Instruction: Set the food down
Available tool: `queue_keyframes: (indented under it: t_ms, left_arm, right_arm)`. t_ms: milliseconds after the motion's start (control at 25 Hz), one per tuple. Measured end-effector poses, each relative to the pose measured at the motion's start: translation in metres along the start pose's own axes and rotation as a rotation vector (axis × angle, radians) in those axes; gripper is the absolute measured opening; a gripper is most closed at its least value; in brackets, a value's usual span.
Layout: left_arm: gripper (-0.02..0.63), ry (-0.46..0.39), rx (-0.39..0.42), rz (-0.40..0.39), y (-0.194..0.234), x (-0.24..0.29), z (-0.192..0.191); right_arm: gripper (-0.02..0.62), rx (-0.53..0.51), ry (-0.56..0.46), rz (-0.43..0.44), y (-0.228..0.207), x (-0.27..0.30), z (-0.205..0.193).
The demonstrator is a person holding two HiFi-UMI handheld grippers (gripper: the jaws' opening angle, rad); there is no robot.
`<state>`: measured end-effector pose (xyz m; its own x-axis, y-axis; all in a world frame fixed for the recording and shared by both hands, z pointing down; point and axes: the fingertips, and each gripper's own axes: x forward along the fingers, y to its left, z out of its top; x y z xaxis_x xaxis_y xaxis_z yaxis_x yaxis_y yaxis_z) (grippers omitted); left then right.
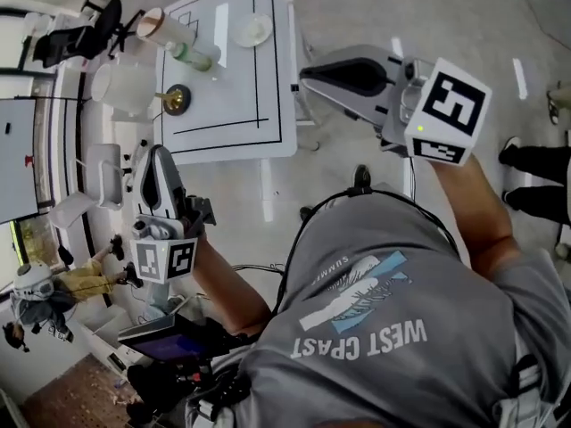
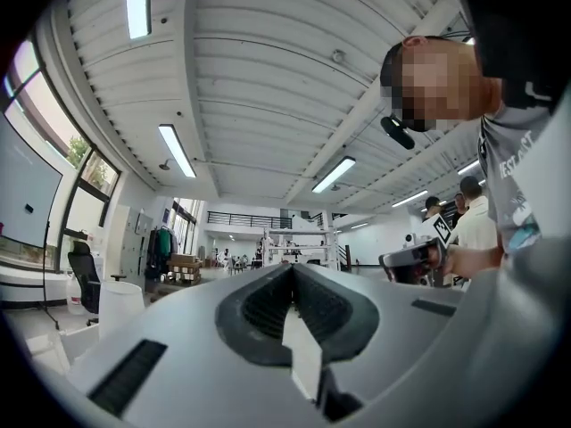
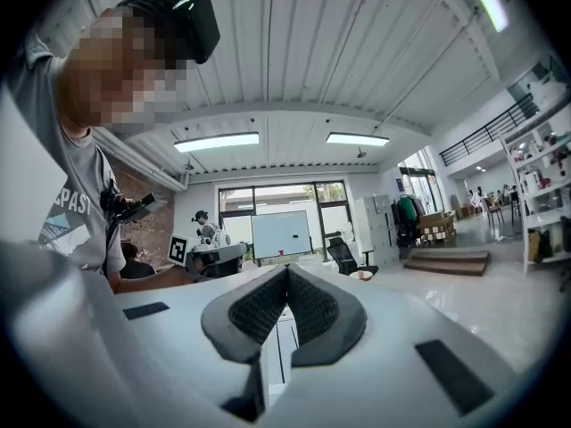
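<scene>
Both grippers are held up in front of me, away from the white table (image 1: 236,87). My left gripper (image 1: 154,156) is shut with nothing in it; in its own view the jaws (image 2: 290,272) meet tip to tip. My right gripper (image 1: 305,73) is also shut and empty, its jaws (image 3: 285,273) pressed together. On the table's left edge lies a brown round piece of food (image 1: 176,99). A green bottle (image 1: 192,56) and a tan cup (image 1: 161,27) lie on their sides near it, and a small white dish (image 1: 252,31) sits at the far side.
A white bucket (image 1: 120,87) stands left of the table, with a black office chair (image 1: 85,34) beyond it. A bystander's legs (image 1: 535,163) are at the right edge. Cables and gear (image 1: 174,341) hang by my left side.
</scene>
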<state>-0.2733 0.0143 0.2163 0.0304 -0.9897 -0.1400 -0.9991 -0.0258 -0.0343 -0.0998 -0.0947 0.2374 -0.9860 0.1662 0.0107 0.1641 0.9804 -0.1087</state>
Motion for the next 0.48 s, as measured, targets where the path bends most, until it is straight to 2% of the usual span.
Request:
queue_keyframes:
  t_ms: [160, 280, 480]
  left_arm:
    - [0.008, -0.009, -0.002, 0.006, 0.007, -0.027, 0.009]
    - [0.008, -0.006, 0.011, -0.022, 0.016, -0.046, 0.013]
    - [0.008, -0.008, 0.01, -0.075, 0.044, -0.118, 0.023]
  right_arm:
    - [0.008, -0.041, 0.005, 0.001, 0.024, 0.015, 0.011]
    - [0.006, -0.07, 0.026, -0.03, 0.042, 0.032, 0.012]
    - [0.006, -0.06, 0.025, -0.079, 0.11, 0.074, 0.004]
